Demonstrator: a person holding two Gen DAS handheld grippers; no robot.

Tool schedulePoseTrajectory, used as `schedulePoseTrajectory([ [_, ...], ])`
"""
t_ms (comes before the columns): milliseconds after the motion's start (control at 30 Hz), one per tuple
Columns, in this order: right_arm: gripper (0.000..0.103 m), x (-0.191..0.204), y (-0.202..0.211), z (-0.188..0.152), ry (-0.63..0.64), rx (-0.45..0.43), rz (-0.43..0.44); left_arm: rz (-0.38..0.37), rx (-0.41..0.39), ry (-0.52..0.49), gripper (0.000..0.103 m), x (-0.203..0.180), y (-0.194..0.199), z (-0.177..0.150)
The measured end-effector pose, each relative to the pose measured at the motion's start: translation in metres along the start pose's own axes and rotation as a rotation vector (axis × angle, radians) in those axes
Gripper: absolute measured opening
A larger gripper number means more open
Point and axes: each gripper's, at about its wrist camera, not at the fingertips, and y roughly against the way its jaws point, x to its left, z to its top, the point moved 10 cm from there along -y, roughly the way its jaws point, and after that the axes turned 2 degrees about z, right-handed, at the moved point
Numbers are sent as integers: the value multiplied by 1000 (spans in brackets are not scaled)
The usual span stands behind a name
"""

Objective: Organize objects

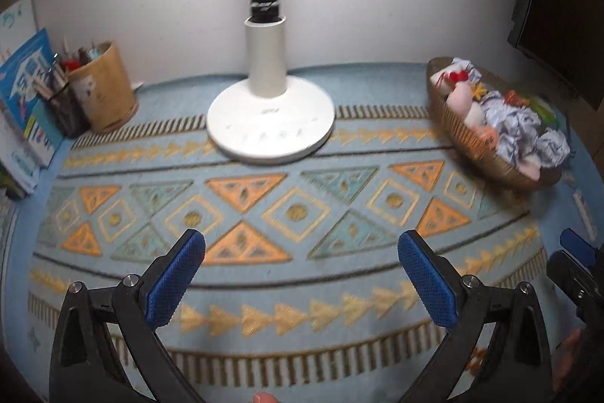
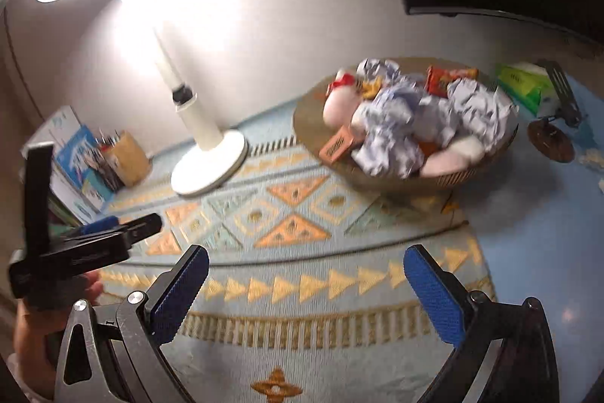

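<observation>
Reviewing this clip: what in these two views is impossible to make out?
- Basket: the lower contents are buried under crumpled paper in both views.
- Orange packet: print blurred, right wrist view.
- Books: cut by the left edge, left wrist view.
- Lamp: head cropped at the top, left wrist view.

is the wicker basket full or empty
Full. The wicker basket is heaped above its rim with crumpled paper balls, white and pink rounded items and small orange packets.

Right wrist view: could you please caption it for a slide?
Open right gripper above patterned mat, facing cluttered basket and lit lamp.
</observation>
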Motion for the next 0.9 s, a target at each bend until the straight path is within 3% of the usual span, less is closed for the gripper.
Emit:
schedulePoseTrajectory([
  [133,103,20,-45,-54,216,122,-146,109,32,11,102,54,5,-72],
  [167,103,22,-45,-56,228,100,-132,133,48,35,102,64,-1,-87],
  [200,103,17,-45,-56,213,99,-135,99,25,85,103,72,-3,-94],
  [300,103,6,-46,-60,121,124,-95,85,16,135,102,83,10,-101],
  [333,103,6,-46,-61,126,126,-100,116,34,112,103,81,11,-104],
  [533,103,3,-46,-62,133,127,-100,108,31,103,103,80,32,-114],
  [900,103,6,-44,-60,101,125,-131,107,30,103,103,80,33,-115],
])
